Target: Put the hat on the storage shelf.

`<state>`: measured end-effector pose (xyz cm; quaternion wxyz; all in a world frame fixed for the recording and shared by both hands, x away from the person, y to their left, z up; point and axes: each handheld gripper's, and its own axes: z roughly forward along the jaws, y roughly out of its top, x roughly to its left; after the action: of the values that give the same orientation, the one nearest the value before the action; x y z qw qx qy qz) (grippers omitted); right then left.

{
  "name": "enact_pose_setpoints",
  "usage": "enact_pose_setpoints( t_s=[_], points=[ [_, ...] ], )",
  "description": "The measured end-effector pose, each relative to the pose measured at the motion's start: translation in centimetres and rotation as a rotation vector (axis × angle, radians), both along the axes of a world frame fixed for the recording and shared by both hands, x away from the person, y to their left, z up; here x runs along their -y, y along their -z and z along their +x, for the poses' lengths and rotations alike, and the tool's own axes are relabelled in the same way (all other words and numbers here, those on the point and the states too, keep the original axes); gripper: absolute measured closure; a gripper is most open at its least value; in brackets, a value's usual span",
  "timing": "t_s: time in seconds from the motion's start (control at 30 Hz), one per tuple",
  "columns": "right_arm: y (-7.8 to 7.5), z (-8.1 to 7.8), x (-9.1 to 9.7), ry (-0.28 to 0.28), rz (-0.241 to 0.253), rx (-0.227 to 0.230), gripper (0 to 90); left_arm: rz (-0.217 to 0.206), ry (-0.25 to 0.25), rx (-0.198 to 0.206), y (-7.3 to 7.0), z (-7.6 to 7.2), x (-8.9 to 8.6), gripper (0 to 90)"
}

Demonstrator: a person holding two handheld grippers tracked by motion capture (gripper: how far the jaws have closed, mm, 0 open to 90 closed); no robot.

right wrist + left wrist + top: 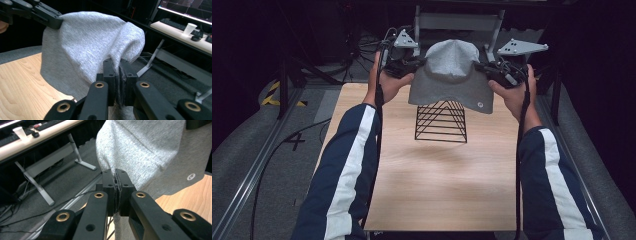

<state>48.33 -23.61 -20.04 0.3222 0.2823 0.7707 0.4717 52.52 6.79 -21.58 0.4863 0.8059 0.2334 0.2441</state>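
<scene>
Both grippers, left and right, were clamped on opposite hat edges above rack; soft, light knit sagged, so edge grips suited it.

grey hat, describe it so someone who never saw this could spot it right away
Start at the wooden table and find the black wire pyramid stand near its far end. Above it hangs the grey hat, pinched at each side by a tool. It is the soft heathered fabric thing with a small round white logo near its lower edge.

Navy sleeves with white stripes, black jaws.
</scene>
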Motion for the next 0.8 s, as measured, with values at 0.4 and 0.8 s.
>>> enact_pose_setpoints(
  t_s=[0.4,0.8],
  points=[
    [0.6,-1.0,-0.3,-0.046,-0.013,-0.011,85.2,-0.030,0.038,0.005,0.5,-1.6,-1.3,87.3],
    [0.4,-2.7,-0.7,-0.085,-0.005,0.025,85.2,-0.034,0.090,0.030,0.3,-3.8,-1.8,87.3]
  ],
)
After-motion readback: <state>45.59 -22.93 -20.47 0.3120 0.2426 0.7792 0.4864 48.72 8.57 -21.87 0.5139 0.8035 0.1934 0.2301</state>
